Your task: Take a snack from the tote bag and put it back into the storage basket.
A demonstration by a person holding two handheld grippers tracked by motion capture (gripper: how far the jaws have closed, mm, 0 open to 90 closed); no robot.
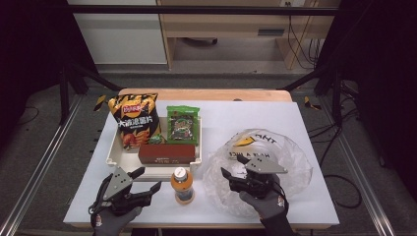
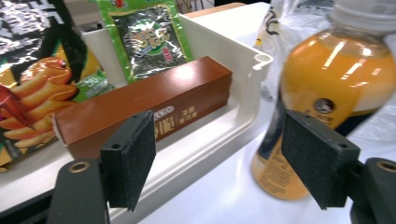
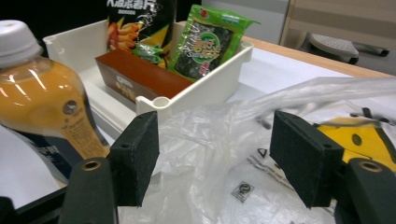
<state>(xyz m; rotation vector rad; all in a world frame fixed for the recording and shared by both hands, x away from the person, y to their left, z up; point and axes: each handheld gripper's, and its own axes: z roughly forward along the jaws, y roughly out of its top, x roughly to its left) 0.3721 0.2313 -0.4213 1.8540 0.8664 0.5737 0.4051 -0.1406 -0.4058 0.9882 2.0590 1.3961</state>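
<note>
Two grippers sit at the near edge of the table, and the work in hand looks like packing snacks into the plastic bag (image 1: 258,162). The left gripper (image 1: 147,181) hangs with its jaws spread and nothing between the pads, just beside the orange drink bottle (image 1: 182,185), which stands upright on the white tabletop (image 1: 295,118) in front of the tray (image 1: 112,152). In the left gripper view the bottle (image 2: 327,93) lies off to one side of the gap, so the hand would do well to centre the jaws on the bottle's body below the shoulder before closing. The right gripper (image 1: 230,166) hovers over the crumpled bag, jaws apart; its own view shows loose film (image 3: 210,140) between the pads, but they do not press on it. A good grip there probably means pinching a single edge of the mouth and lifting it, so the opening faces the bottle. Farther back, the tray holds a brown box (image 1: 166,153), a green seaweed packet (image 1: 183,124) and an orange chip bag (image 1: 134,120), all standing or leaning inside it.
</note>
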